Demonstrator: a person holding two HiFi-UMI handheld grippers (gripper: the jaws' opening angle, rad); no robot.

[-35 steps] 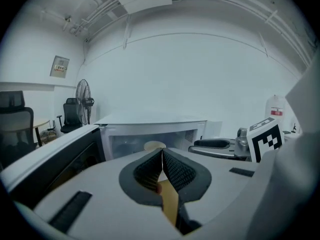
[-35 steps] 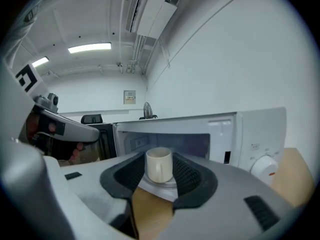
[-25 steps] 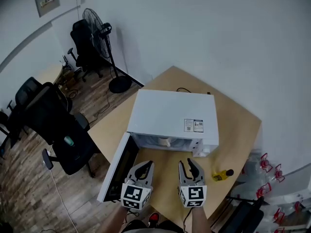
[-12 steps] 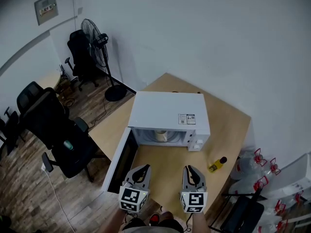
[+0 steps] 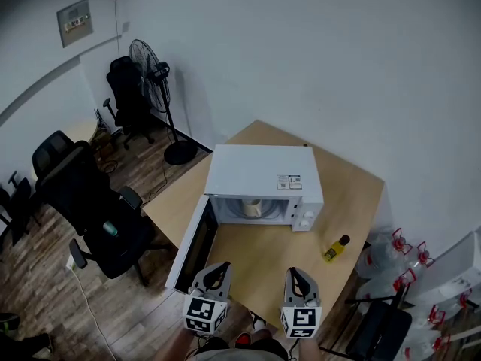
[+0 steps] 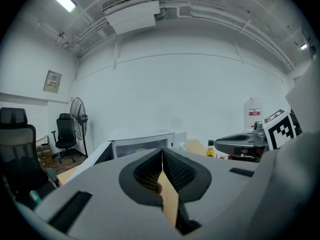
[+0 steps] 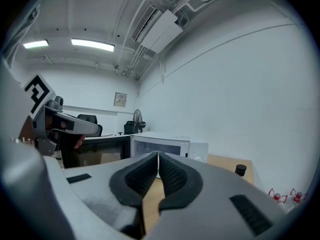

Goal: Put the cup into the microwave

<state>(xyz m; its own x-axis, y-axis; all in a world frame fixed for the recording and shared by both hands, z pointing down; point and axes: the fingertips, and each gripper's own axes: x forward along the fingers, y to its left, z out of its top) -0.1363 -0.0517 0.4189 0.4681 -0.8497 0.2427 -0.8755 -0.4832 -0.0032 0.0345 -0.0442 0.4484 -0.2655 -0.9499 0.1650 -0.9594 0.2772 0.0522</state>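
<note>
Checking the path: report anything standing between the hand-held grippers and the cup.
Nothing visible does. The cup sits in the microwave, its door open; only bare table lies between it and the left hand-held gripper and right hand-held gripper.

No words or numbers are showing clearly enough to read. A small white sticker (image 5: 288, 181) is sitting on top of the white box-shaped microwave (image 5: 255, 171), but its print is looking too tiny. The grey wall panel (image 5: 75, 21) and the red label (image 6: 253, 113) on a white tank (image 6: 252, 126) are looking blurry too.
</note>
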